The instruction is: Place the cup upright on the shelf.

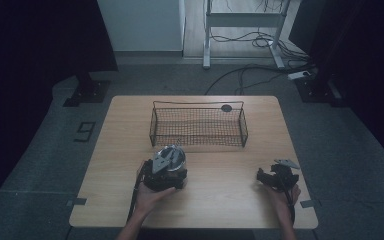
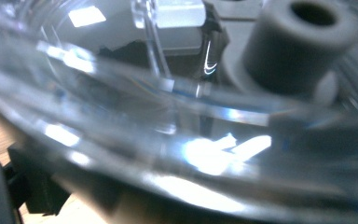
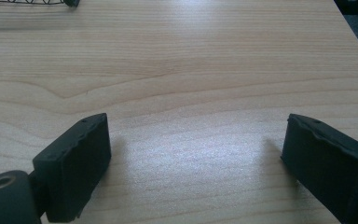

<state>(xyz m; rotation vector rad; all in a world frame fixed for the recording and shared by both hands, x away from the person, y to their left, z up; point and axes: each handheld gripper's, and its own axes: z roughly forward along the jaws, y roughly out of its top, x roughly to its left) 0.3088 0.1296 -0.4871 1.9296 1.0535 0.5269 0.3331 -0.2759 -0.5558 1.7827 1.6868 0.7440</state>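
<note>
A clear, shiny round lid [image 1: 170, 157] with a grey knob [image 2: 298, 44] is at the front of my left gripper [image 1: 167, 168], just before the wire basket [image 1: 198, 128]. In the left gripper view the lid [image 2: 135, 116] is tilted and very close. It covers the jaws except for one black finger [image 2: 35, 179] at the lower left, so I cannot see whether they press on it. My right gripper [image 1: 264, 176] lies low over the table's right front. Its jaws stand wide apart above bare wood, and the right gripper [image 3: 196, 158] has nothing between them.
The black wire basket holds nothing and stands at the middle back of the wooden table [image 1: 220, 200]. A small dark round disc [image 1: 226, 107] sits by its far right corner. Dark floor, cables and a desk frame [image 1: 207, 35] lie beyond.
</note>
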